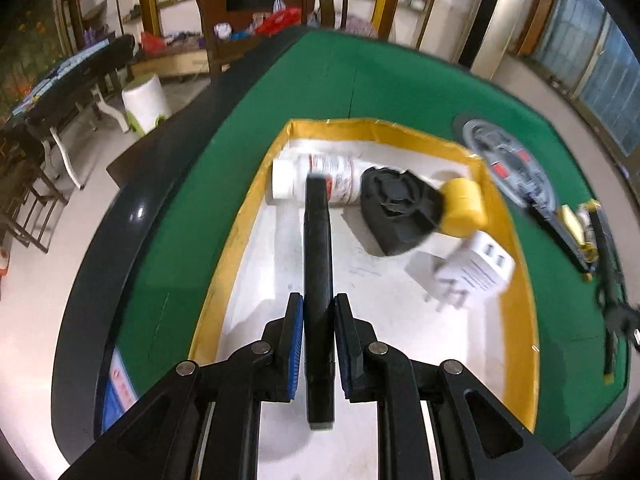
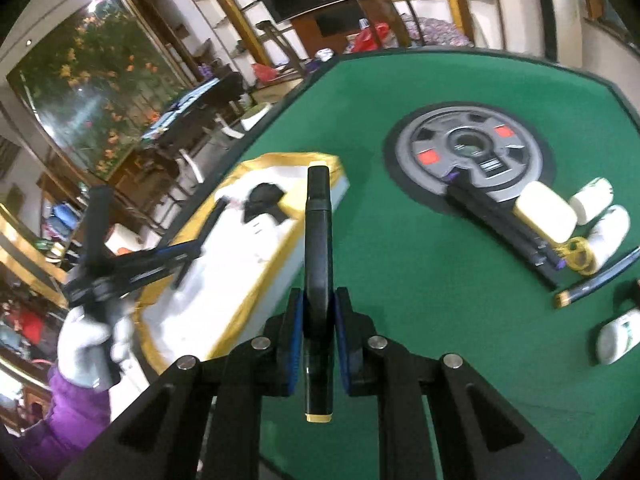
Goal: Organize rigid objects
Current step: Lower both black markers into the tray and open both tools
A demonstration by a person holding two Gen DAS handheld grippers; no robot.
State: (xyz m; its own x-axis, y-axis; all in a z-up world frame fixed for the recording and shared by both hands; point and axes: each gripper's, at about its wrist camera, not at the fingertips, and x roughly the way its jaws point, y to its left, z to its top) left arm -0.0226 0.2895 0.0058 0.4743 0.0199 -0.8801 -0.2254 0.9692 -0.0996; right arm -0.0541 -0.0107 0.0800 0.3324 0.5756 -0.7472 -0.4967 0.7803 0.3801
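Each gripper, left and right, squeezes a black marker mid-frame; it looks light, hard and slippery, so gripping its middle seems best.

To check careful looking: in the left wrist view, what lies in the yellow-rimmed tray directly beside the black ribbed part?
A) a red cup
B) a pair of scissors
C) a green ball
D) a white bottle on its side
D: the white bottle lies on its side in the tray, next to the black ribbed part.
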